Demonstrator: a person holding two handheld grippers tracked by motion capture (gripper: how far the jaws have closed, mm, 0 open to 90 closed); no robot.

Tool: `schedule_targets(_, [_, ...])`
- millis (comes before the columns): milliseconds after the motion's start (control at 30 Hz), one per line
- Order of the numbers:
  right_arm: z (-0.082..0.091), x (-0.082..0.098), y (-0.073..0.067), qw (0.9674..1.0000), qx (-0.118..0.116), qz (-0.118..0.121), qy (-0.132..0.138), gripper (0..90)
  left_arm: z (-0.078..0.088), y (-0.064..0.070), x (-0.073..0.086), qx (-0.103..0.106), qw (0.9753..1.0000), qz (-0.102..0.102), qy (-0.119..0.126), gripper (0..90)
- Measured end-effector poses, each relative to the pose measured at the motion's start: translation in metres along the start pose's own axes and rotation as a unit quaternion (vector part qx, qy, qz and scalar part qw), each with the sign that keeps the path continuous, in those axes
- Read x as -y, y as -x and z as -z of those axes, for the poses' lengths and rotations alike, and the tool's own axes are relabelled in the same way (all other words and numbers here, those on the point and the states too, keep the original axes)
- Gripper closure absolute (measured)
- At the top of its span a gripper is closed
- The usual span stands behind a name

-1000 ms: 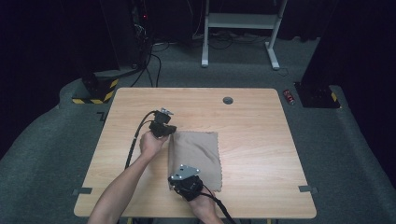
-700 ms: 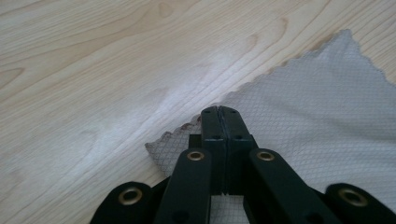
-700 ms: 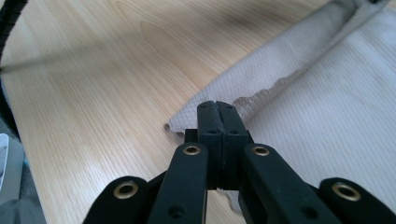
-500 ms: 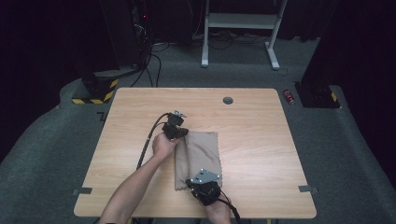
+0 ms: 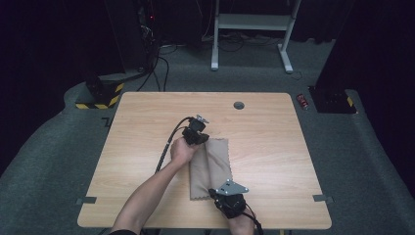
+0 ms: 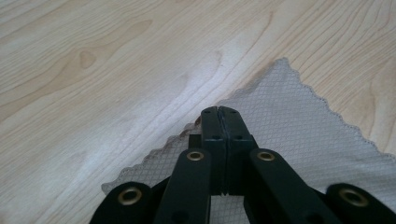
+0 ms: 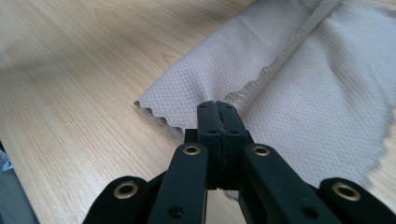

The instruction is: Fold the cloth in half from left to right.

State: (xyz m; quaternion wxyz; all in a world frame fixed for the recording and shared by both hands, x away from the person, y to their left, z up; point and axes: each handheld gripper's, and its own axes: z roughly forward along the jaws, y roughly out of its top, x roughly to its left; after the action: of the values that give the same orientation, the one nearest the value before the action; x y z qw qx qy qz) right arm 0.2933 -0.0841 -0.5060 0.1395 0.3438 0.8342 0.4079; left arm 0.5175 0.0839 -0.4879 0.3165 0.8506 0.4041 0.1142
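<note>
- Cloth [image 5: 210, 169]: beige, fine diamond weave, scalloped edges. Lies on the wooden table [image 5: 274, 142], near the person's edge, a little left of centre. Its left part is folded over onto the rest; the folded edge runs lengthwise down the middle.
- Left gripper [image 5: 198, 138]: at the far left corner of the cloth, held in the left hand [image 5: 182, 150]. In the left gripper view the jaws are pressed together with cloth [image 6: 299, 126] pinched at their tips [image 6: 219, 112].
- Right gripper [image 5: 219, 195]: at the near edge of the cloth. In the right gripper view the jaws are closed, clamped on the cloth's scalloped edge [image 7: 224, 100]; the fold shows beyond.
- Both cables trail back toward the person.
</note>
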Motion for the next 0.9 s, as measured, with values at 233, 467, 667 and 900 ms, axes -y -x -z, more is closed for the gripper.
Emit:
schedule_targets(233, [0.010,0.009,0.009,0.9998,0.012,-0.014,0.001,89.8,-0.007,0.010,-0.009,0.005,0.9999,-0.011,-0.004,89.4])
schedule_targets(467, [0.016,0.015,0.014,0.9996,0.024,-0.018,0.001,89.7,-0.010,0.022,-0.020,0.010,0.9996,-0.025,0.001,89.3])
schedule_targets(667, [0.024,0.022,0.020,0.9991,0.034,-0.024,0.002,89.7,-0.016,0.031,-0.025,0.016,0.9993,-0.033,-0.001,89.4])
schedule_targets(900, [0.032,0.028,0.026,0.9983,0.046,-0.035,0.003,89.6,-0.021,0.037,-0.030,0.018,0.9989,-0.043,-0.003,89.3])
